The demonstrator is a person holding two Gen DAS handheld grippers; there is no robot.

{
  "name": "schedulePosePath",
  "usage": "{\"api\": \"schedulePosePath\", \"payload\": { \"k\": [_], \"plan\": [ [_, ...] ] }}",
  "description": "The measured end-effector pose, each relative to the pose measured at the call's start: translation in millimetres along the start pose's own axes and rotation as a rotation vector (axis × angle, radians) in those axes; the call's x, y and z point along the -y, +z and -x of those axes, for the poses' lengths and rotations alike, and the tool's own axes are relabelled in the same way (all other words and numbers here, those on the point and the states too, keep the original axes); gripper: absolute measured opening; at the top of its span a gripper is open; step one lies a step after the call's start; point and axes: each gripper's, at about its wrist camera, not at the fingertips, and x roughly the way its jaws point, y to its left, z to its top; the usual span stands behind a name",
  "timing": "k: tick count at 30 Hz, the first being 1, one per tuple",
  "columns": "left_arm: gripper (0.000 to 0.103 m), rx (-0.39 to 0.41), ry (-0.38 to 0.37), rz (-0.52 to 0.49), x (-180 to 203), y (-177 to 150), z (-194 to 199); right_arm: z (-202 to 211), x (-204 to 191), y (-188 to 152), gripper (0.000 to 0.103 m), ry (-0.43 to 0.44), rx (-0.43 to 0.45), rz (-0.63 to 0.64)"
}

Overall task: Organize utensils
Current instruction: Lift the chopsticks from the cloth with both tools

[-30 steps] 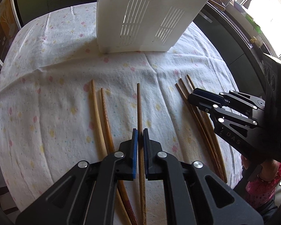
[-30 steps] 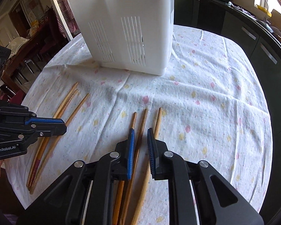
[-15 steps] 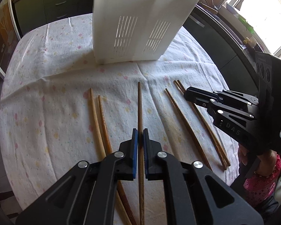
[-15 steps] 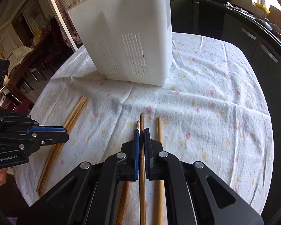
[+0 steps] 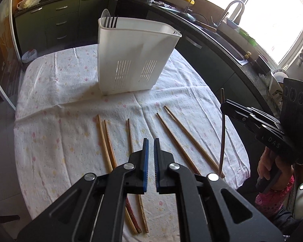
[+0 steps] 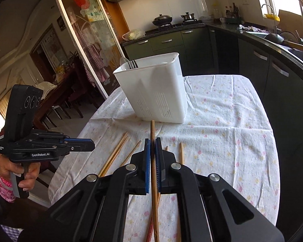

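A white slotted utensil holder (image 5: 131, 60) stands on the flowered tablecloth (image 5: 50, 104); a spoon and a fork (image 5: 111, 21) stick out of its far corner. It also shows in the right wrist view (image 6: 155, 92). Several wooden chopsticks (image 5: 108, 147) lie on the cloth. My right gripper (image 6: 152, 143) is shut on one brown chopstick (image 6: 154, 173), lifted off the table; it also shows in the left wrist view (image 5: 222, 129). My left gripper (image 5: 150, 143) is almost closed and holds nothing, raised above the chopsticks.
Dark kitchen cabinets (image 6: 262, 64) and a counter with a sink and tap (image 5: 232, 12) curve around the table's right side. A stove with pots (image 6: 171, 20) is at the back. A glass door and chairs (image 6: 70, 92) are on the left.
My right gripper has lifted the chopstick off the cloth. My left gripper has let go of its chopstick, which lies on the cloth, and has risen. Both cameras are higher.
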Motion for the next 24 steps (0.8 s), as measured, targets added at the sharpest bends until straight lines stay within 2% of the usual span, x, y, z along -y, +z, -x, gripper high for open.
{"api": "schedulePosePath", "payload": {
  "k": [5, 8, 10, 14, 16, 19, 24],
  "plan": [
    [0.004, 0.024, 0.007, -0.029, 7, 3, 12, 14, -8, 1, 0.006, 0.01, 0.026, 0.015],
    [0.005, -0.058, 0.039, -0.03, 5, 2, -10, 15, -11, 0, 0.006, 0.01, 0.028, 0.018],
    [0.014, -0.105, 0.057, -0.006, -3, -2, -32, 17, -12, -1, 0.006, 0.009, 0.032, 0.016],
    [0.014, -0.174, 0.09, 0.011, -16, -4, -71, 17, -9, -2, 0.005, 0.006, 0.036, 0.009],
    [0.015, -0.199, 0.104, 0.011, -19, -2, -84, 17, -8, -2, 0.005, 0.007, 0.034, 0.011],
    [0.024, -0.228, 0.12, 0.012, -20, -1, -97, 19, -6, -1, 0.005, 0.007, 0.037, 0.007],
    [0.024, -0.251, 0.146, -0.011, -18, 0, -110, 20, -4, -2, 0.005, 0.012, 0.039, -0.001]
  ]
}}
